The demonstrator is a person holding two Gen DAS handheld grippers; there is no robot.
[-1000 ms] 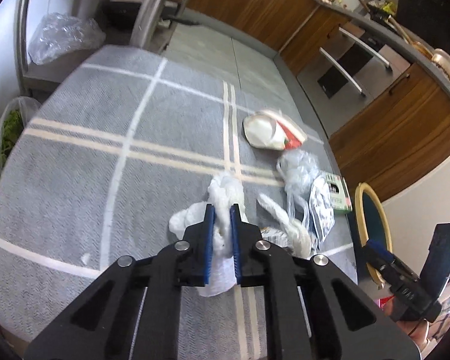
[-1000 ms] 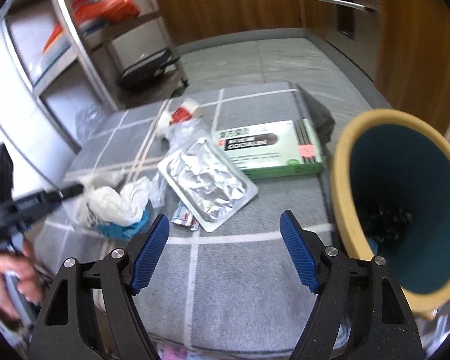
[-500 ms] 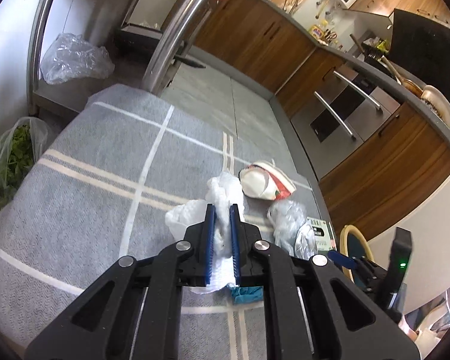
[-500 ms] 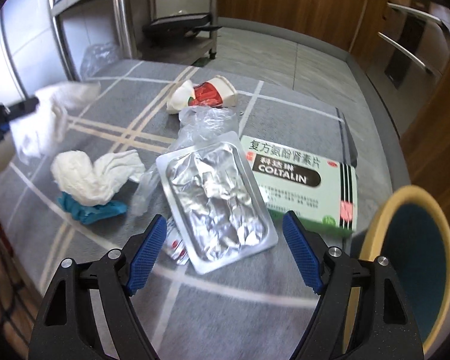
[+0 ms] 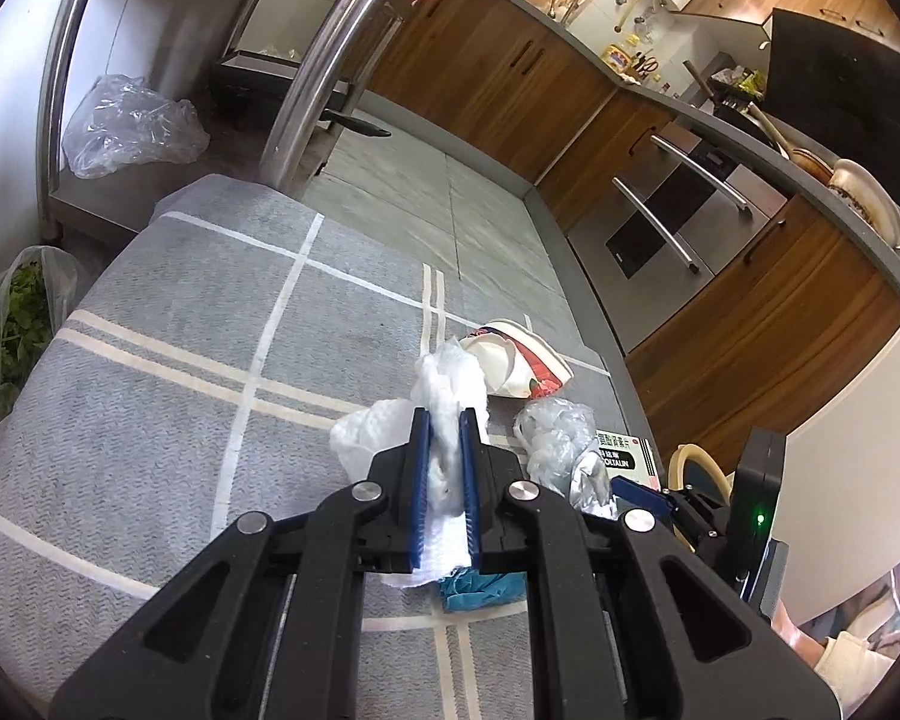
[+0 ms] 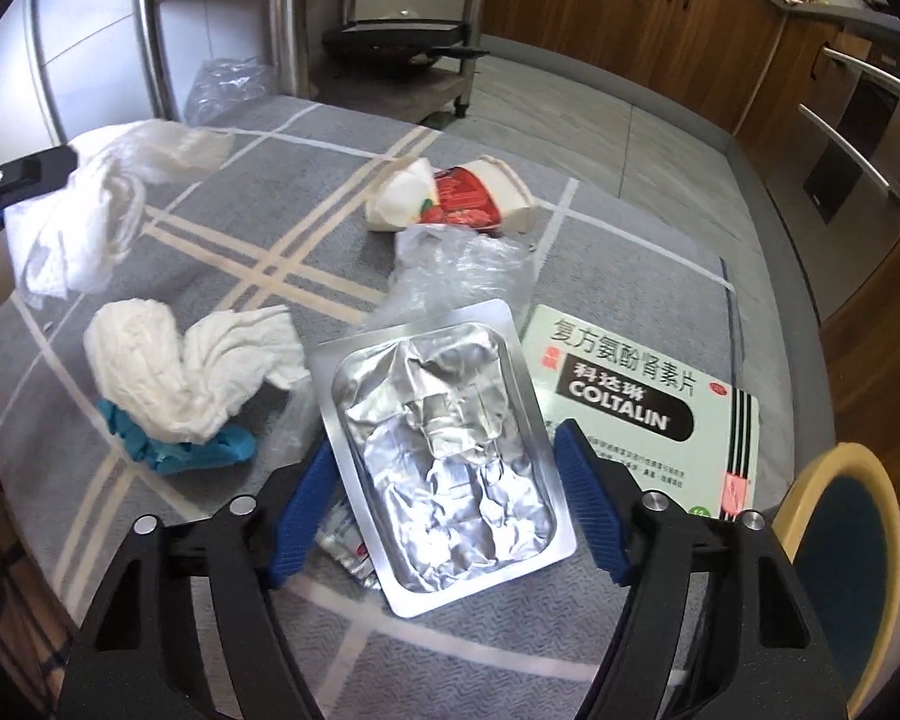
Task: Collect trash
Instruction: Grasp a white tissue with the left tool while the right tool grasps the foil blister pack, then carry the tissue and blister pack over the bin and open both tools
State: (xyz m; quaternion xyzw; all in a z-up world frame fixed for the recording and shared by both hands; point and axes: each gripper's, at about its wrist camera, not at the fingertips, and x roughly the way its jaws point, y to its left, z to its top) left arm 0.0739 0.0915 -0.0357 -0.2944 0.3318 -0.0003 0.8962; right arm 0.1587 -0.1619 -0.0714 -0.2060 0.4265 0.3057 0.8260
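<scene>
My left gripper (image 5: 444,420) is shut on a crumpled white tissue (image 5: 450,384) and holds it above the grey checked tablecloth (image 5: 180,396); the held tissue also shows at the left of the right wrist view (image 6: 90,204). My right gripper (image 6: 444,456) is open, its fingers either side of a silver foil blister tray (image 6: 444,450). Beside the tray lie a second white tissue (image 6: 180,366) on a teal scrap (image 6: 180,450), a green medicine box (image 6: 642,402), a clear plastic wrapper (image 6: 456,264) and a crushed red-and-white cup (image 6: 450,204). A teal bin with a yellow rim (image 6: 840,546) stands at the right.
A steel rack post (image 5: 324,66) rises behind the table. A clear plastic bag (image 5: 132,126) lies on the rack shelf, a bag of greens (image 5: 6,336) at the left. Wooden cabinets (image 5: 750,324) and an oven line the far side across the tiled floor.
My left gripper has lifted the white tissue up off the table. My right gripper has moved down and forward until its fingers straddle the foil tray.
</scene>
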